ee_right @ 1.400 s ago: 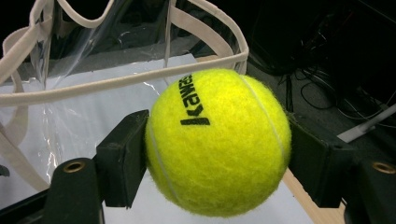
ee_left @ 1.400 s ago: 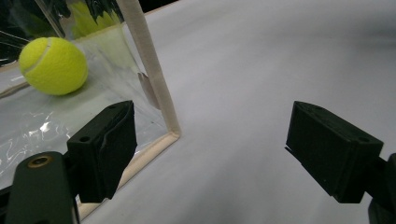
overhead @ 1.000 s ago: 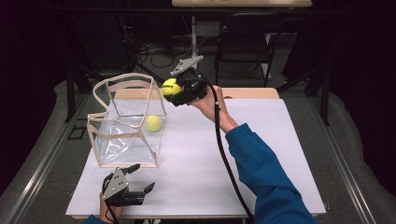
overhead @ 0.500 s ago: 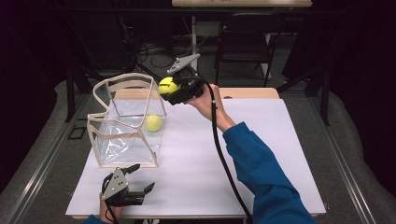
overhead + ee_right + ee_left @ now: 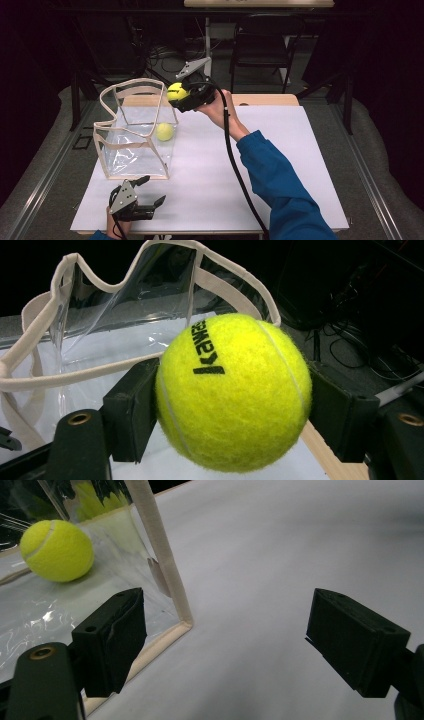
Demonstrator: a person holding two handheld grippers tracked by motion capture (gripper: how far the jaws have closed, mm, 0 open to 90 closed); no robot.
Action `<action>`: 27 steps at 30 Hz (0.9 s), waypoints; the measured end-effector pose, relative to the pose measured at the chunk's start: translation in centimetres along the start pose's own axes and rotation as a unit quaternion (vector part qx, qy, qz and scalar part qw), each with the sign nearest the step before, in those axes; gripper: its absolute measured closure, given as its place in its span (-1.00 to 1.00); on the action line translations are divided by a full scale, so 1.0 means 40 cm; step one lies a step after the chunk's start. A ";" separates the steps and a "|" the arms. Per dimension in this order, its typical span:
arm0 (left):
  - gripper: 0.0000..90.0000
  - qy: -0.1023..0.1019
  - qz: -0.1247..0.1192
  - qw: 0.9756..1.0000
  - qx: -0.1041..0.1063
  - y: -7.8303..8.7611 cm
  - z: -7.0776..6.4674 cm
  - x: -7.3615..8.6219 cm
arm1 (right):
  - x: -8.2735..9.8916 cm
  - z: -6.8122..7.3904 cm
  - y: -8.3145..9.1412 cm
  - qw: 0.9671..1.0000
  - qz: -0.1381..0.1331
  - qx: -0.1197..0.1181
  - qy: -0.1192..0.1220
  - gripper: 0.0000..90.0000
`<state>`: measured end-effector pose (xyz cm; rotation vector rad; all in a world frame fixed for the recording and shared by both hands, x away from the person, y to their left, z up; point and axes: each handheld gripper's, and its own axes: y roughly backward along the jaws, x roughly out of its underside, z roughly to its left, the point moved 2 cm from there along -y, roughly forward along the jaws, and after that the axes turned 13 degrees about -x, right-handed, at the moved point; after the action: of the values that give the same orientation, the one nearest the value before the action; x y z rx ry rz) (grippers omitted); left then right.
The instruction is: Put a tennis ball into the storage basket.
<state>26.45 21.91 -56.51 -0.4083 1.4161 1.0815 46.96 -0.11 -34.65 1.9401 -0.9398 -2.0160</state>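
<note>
We see the right hand-held gripper [image 5: 176,95] raised above the far side of the bench [image 5: 280,165], its jaws clamped on a yellow tennis ball [image 5: 232,392]. It hangs just beside the far right corner of a clear bag [image 5: 132,132] with cream trim, whose rim [image 5: 107,371] lies right below and beyond the ball in the right gripper view. The bag stands upright with its top open, and a second tennis ball [image 5: 164,131] rests on its floor near the right wall. A black cable [image 5: 235,160] trails from the gripper along the blue sleeve [image 5: 280,185].

Our left hand-held gripper [image 5: 145,202] sits low at the near edge of the bench, jaws apart and holding nothing, just in front of the bag's near corner [image 5: 180,625]. To the right of the bag the white bench top lies bare. A dark chair [image 5: 260,50] stands beyond the far edge.
</note>
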 end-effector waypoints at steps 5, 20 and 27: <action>-0.64 0.000 0.000 1.000 0.000 0.000 0.000 0.000 | -0.001 0.000 -0.002 1.000 0.000 0.000 0.000 -0.41; -0.64 0.000 -0.001 1.000 0.002 0.001 0.001 -0.001 | -0.026 0.003 -0.014 1.000 -0.008 -0.002 0.003 -0.41; -0.64 0.000 -0.002 1.000 0.002 0.001 0.001 0.000 | -0.037 0.006 -0.018 1.000 -0.010 -0.002 0.008 -0.41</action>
<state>26.46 21.96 -56.48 -0.4084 1.4167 1.0764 47.13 1.33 -33.85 1.9675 -0.9162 -2.0084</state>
